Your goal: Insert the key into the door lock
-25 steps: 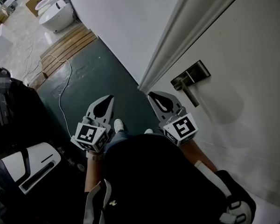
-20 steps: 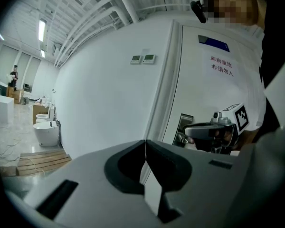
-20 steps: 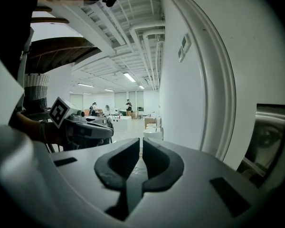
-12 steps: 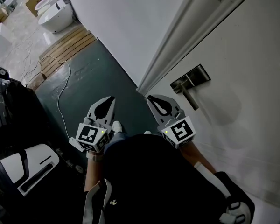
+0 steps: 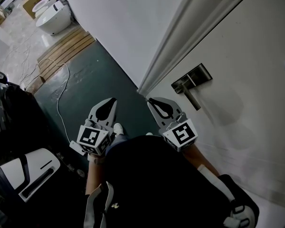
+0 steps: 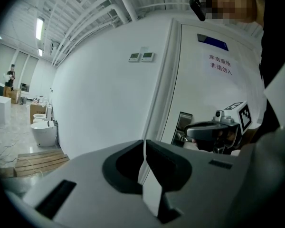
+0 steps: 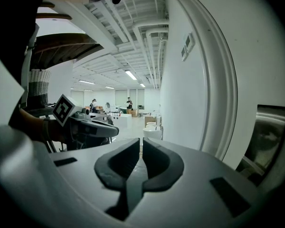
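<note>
Left claw [image 5: 112, 99]: jaws together at the tips, nothing between them in the left gripper view. It is held low at the left, over the dark green floor [image 5: 92, 75].

Right claw [image 5: 150, 100]: jaws also closed tip to tip, nothing gripped in the right gripper view. It sits just beside the foot of the white moulded door frame [image 5: 187, 39], tips pointing far-left.

The two claws are side by side at about the same height, apart from each other. The marker cubes face up toward the head camera.

Brushed-metal door lock plate with lever handle [image 5: 192, 81]: on the white door [image 5: 249, 46], right of the frame. It is to the far-right of the right claw, near it but not touching. The handle points down-right in the head view. The left gripper view shows the plate [image 6: 182, 126] past the right claw, and the right gripper view has it at the right edge [image 7: 268, 137].

Around: plain white wall [image 5: 128, 18] left of the frame. A thin white cable [image 5: 61, 96] runs across the floor. Far left there is a slatted wooden platform [image 5: 66, 44] and a white bathtub [image 5: 54, 18].
</note>
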Available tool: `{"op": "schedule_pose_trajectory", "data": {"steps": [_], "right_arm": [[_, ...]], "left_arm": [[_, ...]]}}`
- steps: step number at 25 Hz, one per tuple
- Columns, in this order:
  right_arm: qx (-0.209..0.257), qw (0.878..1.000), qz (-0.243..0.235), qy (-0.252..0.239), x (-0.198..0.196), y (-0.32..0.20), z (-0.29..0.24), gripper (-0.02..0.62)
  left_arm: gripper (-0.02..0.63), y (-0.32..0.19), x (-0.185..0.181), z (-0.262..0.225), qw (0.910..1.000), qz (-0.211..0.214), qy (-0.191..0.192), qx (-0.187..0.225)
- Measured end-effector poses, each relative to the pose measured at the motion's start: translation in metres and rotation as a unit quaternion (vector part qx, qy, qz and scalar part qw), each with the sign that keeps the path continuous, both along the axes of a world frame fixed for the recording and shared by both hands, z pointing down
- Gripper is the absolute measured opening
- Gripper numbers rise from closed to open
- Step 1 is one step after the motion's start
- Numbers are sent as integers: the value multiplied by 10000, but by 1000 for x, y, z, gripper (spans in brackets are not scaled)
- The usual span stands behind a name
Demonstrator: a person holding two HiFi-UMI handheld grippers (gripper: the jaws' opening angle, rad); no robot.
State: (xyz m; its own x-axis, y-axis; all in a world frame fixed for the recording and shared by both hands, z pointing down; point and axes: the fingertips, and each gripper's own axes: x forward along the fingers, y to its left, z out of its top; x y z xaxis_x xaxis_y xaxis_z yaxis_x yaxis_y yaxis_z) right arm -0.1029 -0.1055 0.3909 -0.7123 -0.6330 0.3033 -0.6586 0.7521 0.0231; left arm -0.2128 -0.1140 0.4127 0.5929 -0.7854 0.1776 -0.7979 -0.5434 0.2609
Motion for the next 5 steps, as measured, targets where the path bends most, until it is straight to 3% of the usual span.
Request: {"op": "schedule_pose_trajectory", "data": {"steps": [5], "right_arm": [[0, 10000, -22, 9, 5, 0, 2, 28]], "left_arm": [[11, -1, 6, 3, 10000, 17, 1, -10]]}}
